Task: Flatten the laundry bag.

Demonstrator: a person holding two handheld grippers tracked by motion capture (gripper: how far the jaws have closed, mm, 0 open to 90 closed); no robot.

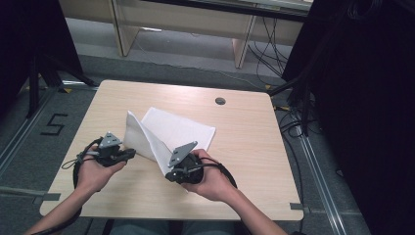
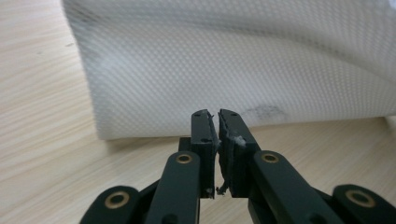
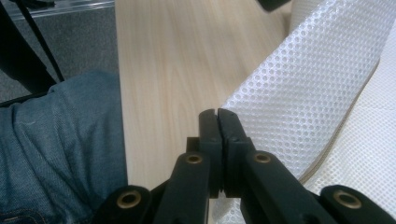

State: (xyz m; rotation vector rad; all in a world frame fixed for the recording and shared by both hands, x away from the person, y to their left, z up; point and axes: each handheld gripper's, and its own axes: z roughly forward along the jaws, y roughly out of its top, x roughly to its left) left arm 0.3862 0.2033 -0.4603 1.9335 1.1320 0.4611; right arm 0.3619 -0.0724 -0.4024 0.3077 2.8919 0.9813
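A white mesh cloth (image 1: 181, 129) lies on the wooden table (image 1: 244, 166), and its near-left part is pulled up into a standing fold (image 1: 144, 139). My right gripper (image 1: 169, 175) is shut on the cloth's edge; in the right gripper view the mesh (image 3: 299, 93) runs up from the closed tips (image 3: 217, 112). My left gripper (image 1: 132, 154) is just left of the raised fold. In the left gripper view its jaws (image 2: 213, 113) stand a thin gap apart with nothing between them, and the cloth (image 2: 233, 60) hangs a little beyond the tips.
A dark round grommet (image 1: 220, 101) sits in the table's far side. The person's jeans-clad leg (image 3: 56, 140) is under the near edge. Desk legs (image 1: 122, 29) and cables stand behind the table. Black curtains (image 1: 372, 98) close off the right.
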